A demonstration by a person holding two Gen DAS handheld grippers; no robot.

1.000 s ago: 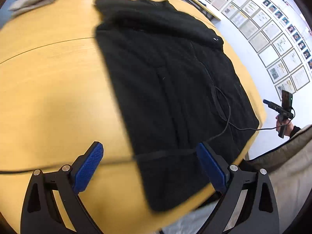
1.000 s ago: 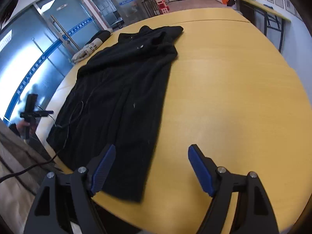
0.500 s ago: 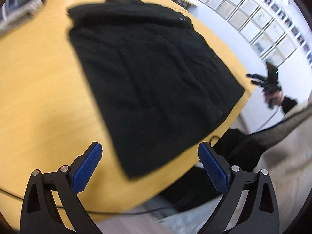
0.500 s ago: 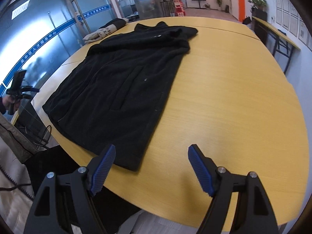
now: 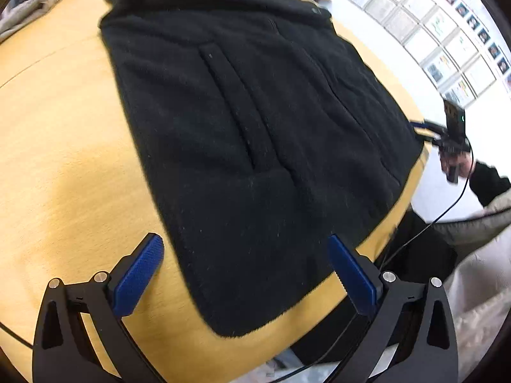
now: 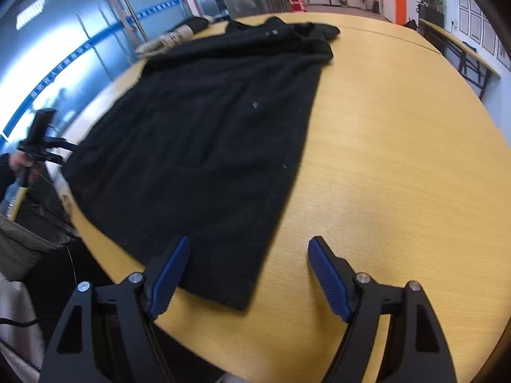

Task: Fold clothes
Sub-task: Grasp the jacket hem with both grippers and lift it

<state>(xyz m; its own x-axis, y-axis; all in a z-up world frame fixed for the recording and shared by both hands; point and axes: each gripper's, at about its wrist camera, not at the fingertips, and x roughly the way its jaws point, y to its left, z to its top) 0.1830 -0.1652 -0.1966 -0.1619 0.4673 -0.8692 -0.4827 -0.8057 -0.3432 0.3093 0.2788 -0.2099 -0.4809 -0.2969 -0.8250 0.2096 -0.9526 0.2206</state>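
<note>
A black fleece jacket (image 5: 242,134) lies spread flat on a round wooden table (image 5: 64,166), collar at the far end. It also shows in the right wrist view (image 6: 204,146). My left gripper (image 5: 246,268) is open and empty, hovering over the jacket's near hem corner. My right gripper (image 6: 249,271) is open and empty, hovering over the other near hem corner at the table's (image 6: 399,159) front edge. Each gripper shows small in the other's view, held in a hand off the table edge.
A bundle of light and dark clothes (image 5: 28,9) lies at the far side of the table, also in the right wrist view (image 6: 179,35). A cable (image 5: 440,214) hangs off the table edge near my body. Glass office walls stand behind.
Both grippers have moved closer to the jacket's near hem, and the jacket now fills more of each view. The cable that lay across the jacket has come off it. Jaws stay open.
</note>
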